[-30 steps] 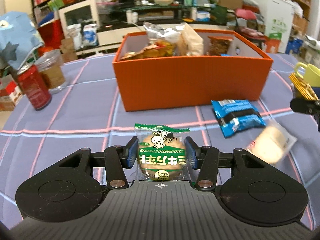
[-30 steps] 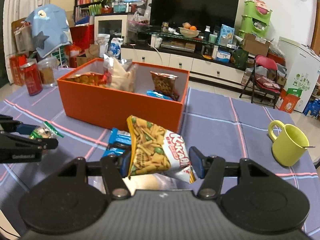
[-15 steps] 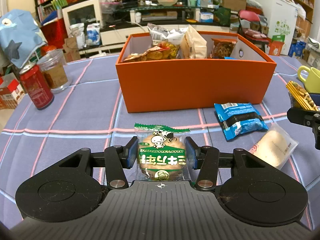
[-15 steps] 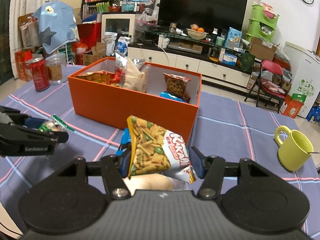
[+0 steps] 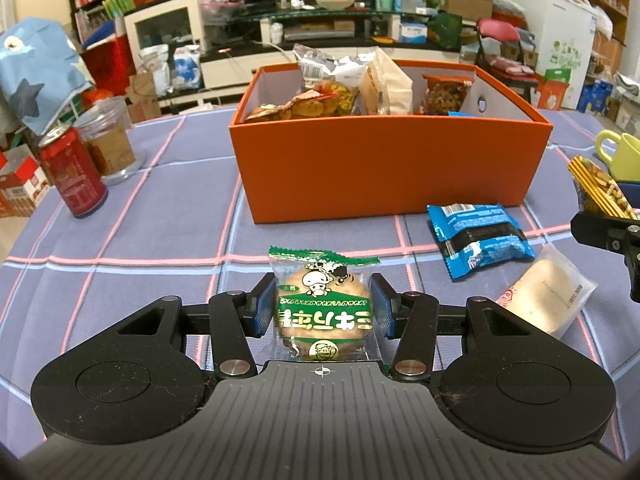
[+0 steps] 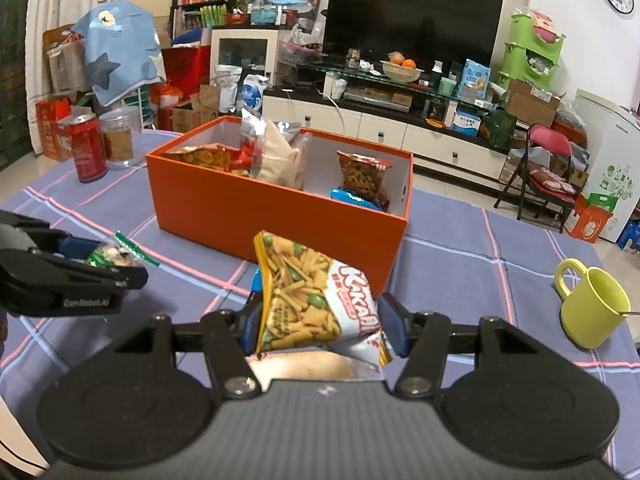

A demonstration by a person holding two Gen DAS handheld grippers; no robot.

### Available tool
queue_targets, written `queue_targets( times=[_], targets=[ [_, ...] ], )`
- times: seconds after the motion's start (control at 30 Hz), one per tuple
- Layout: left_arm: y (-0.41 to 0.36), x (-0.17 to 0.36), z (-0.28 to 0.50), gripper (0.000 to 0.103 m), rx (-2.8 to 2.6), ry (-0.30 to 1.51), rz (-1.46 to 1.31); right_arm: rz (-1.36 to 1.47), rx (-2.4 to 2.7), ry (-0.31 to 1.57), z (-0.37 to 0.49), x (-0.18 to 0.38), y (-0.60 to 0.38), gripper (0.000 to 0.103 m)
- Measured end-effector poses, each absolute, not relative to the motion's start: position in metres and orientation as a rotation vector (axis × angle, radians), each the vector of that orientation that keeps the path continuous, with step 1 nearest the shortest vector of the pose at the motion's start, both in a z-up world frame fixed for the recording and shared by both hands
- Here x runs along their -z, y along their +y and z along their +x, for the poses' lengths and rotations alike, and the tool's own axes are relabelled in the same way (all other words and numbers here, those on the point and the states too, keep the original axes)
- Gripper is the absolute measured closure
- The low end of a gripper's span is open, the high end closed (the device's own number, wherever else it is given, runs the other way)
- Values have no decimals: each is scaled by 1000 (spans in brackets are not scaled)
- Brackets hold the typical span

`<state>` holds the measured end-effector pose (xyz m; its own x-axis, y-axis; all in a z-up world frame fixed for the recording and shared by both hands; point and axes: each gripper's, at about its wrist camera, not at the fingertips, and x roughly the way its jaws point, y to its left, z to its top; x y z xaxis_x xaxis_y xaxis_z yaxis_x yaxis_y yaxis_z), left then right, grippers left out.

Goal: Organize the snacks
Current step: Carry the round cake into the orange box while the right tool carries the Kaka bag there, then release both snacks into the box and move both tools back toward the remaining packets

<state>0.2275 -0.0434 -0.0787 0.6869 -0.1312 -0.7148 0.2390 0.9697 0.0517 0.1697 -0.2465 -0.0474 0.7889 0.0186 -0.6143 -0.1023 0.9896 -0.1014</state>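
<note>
My left gripper (image 5: 323,282) is shut on a green-wrapped round cake packet (image 5: 324,312) and holds it above the cloth in front of the orange box (image 5: 392,168). My right gripper (image 6: 320,304) is shut on a yellow mixed-snack bag (image 6: 308,300), which tilts up between the pads near the orange box (image 6: 260,208). The box holds several snack bags. A blue packet (image 5: 478,238) and a white bun packet (image 5: 544,300) lie on the cloth to the right. The right wrist view shows the left gripper (image 6: 120,264) at its left edge.
A red can (image 5: 74,176) and a clear jar (image 5: 108,140) stand at the table's far left. A yellow mug (image 6: 592,308) stands on the right. The table has a purple checked cloth (image 5: 160,232). Behind it are a TV stand and clutter.
The white bun packet, blurred with motion a second ago, now lies still. The right wrist view has shifted slightly. Both grips are unchanged.
</note>
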Motion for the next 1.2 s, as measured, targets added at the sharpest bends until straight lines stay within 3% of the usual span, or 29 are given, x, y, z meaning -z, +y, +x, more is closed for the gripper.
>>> queue_targets(
  times=[0.43,0.7,1.07,1.17,1.2],
  targets=[
    [-43,74,227,78,209,787,131,-134,-66,654,169,47,-246,44],
    [-34,31,225,78,242,705,64,-79,-68,598,170,29,-257,44],
    [-89,-8,352,77,215,642,68,0,-54,585,294,6,-271,44],
    [-106,-1,383,64,234,694,96,-14,-26,639,328,16,-269,37],
    [-104,-5,378,51,240,675,86,-4,-22,646,331,17,-271,35]
  ],
)
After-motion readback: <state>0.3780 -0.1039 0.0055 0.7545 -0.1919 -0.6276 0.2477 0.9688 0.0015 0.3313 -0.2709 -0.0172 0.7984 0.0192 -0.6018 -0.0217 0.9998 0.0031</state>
